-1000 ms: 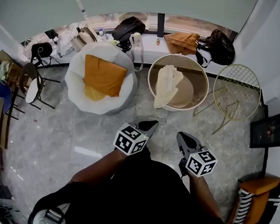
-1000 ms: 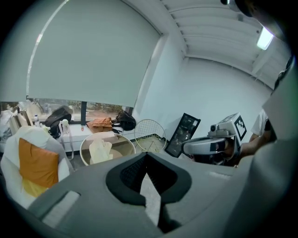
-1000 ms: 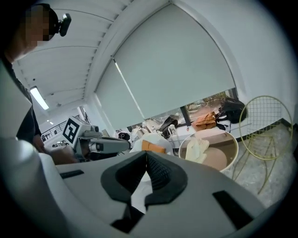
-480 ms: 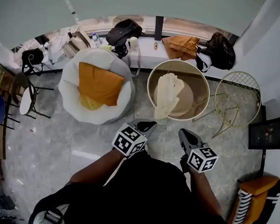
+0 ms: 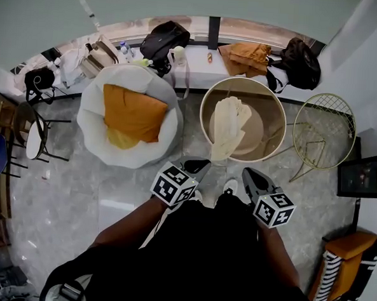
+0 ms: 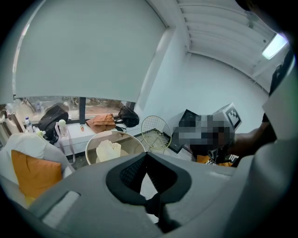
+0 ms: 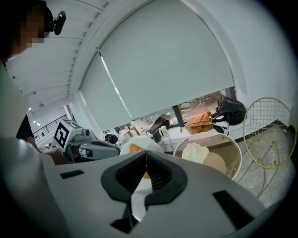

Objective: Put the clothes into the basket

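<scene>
A round beige basket [image 5: 272, 104] stands on the marble floor ahead of me. A cream cloth [image 5: 229, 125] lies in it and hangs over its near rim. An orange garment [image 5: 248, 55] lies on the white window ledge behind it. My left gripper [image 5: 198, 166] is shut and empty, just short of the basket's near rim. My right gripper [image 5: 248, 177] is also shut and empty, a little nearer to me. In the left gripper view the shut jaw tips [image 6: 146, 154] point at the basket [image 6: 92, 143] and cloth [image 6: 108, 151]. In the right gripper view the tips [image 7: 146, 152] point left of the basket [image 7: 234, 149].
A white beanbag [image 5: 91, 123] with an orange cushion [image 5: 132, 113] sits left of the basket. A gold wire stand [image 5: 323, 128] is at its right. Black bags [image 5: 162, 38] and bottles crowd the ledge. Chairs [image 5: 33, 137] stand at far left, a striped seat [image 5: 350, 265] at lower right.
I have stepped forward: basket and beanbag lie closer below me. Both grippers, still shut, have come up to the basket's near side.
</scene>
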A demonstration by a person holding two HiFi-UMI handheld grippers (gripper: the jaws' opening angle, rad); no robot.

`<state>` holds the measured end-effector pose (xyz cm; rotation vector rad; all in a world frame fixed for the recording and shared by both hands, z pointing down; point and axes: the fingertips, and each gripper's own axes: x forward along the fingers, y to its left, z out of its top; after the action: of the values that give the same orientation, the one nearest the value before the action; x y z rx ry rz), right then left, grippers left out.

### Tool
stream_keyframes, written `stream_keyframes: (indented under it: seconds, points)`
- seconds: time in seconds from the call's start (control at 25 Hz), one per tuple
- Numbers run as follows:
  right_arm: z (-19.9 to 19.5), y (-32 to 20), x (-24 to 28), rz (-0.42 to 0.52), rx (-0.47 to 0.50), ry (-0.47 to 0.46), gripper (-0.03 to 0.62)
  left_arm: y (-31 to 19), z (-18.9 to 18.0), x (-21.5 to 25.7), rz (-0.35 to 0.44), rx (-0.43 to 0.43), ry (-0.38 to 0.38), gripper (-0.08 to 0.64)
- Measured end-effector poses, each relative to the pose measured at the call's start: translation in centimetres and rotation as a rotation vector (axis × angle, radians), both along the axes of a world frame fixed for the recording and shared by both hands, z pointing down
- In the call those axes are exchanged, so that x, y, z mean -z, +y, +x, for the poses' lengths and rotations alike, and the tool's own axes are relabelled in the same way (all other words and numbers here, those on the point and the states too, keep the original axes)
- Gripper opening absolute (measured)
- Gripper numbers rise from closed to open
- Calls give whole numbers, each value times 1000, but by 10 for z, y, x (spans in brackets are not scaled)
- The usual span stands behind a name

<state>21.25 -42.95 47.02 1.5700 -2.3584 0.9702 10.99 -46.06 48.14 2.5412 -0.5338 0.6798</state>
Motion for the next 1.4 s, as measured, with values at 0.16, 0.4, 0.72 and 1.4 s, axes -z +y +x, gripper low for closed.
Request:
stream_keyframes:
  seconds: [0.16, 0.4, 0.72, 1.4]
  points:
    - [17, -14, -6, -12, -13, 1, 15, -10, 9, -2, -16, 5, 2, 0]
    - [35, -58, -13, -15, 6, -31, 15, -47, 25, -8, -30, 38, -29, 0]
    - [104, -128, -16, -15, 21, -25, 15, -119, 87, 1, -23, 55, -40, 0]
    - [210, -244, -122, -150, 119, 78, 15, -217, 148, -43, -27, 174, -199, 0]
